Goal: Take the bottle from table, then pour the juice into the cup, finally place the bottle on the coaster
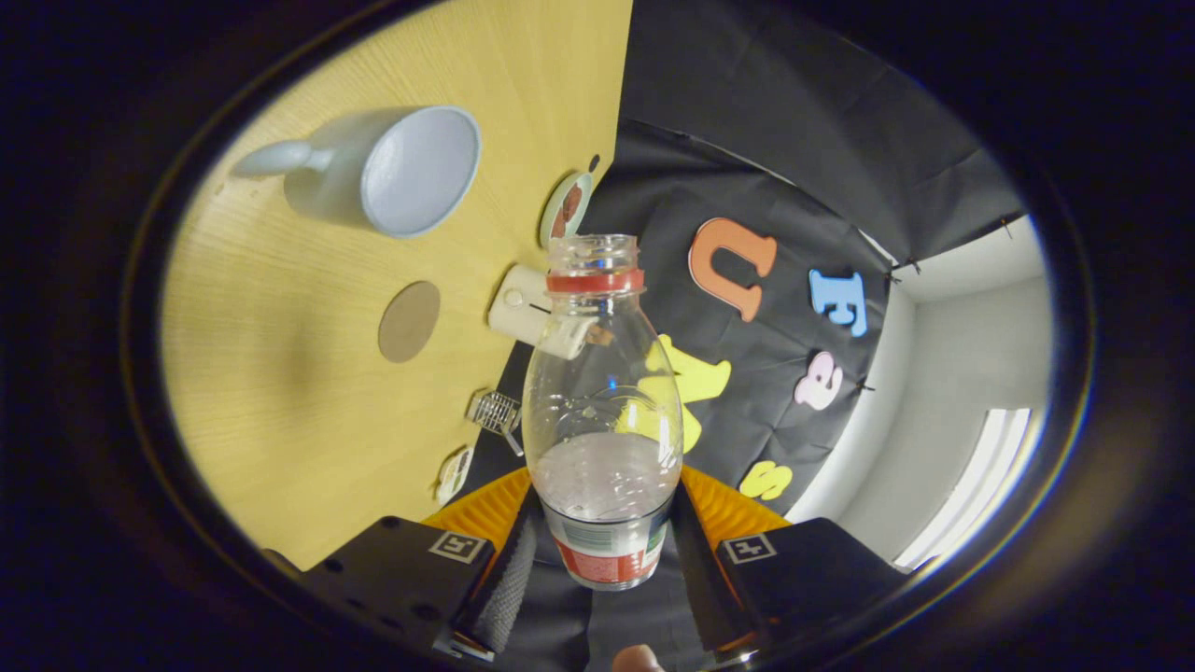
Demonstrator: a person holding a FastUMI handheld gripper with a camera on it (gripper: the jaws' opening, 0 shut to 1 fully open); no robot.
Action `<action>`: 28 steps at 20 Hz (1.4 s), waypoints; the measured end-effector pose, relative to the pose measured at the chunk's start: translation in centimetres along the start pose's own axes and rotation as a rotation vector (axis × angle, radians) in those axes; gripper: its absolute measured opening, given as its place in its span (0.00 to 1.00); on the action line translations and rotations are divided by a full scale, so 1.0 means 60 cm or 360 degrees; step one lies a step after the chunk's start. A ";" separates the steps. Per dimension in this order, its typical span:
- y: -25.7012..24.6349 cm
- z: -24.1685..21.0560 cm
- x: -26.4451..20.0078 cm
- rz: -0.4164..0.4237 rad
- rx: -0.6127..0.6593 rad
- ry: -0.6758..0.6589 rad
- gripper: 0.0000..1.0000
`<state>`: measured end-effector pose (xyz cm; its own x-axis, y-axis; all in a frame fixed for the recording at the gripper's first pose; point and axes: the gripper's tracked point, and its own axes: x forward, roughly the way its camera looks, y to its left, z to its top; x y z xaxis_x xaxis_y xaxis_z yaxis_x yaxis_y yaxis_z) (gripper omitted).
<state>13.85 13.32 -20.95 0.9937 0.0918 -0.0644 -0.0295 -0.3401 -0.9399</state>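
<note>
A clear plastic bottle (602,411) with a red neck ring, no cap and a labelled base sits between my fingers, and my gripper (602,551) is shut on its lower body. A little cloudy liquid lies in its lower part. The view is rolled, so the wooden table (271,392) stands like a wall beside the bottle. On it, beyond the bottle's mouth, a pale blue cup (401,173) with a handle shows its empty inside. A round brown coaster (409,321) lies on the table between the cup and the fingers.
Along the table's far edge lie a white boxy device (520,312), a small round dish (564,210), a metal clip (495,411) and a small tag (455,474). Behind them hangs the black booth cloth (794,149); a white wall and a bright window (971,495) lie past it.
</note>
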 end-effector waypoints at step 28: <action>-0.063 -0.055 -0.036 0.0399 0.2394 -0.0214 0.78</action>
<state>12.17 11.30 -16.14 0.9321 0.2883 -0.2195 -0.3513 0.8672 -0.3528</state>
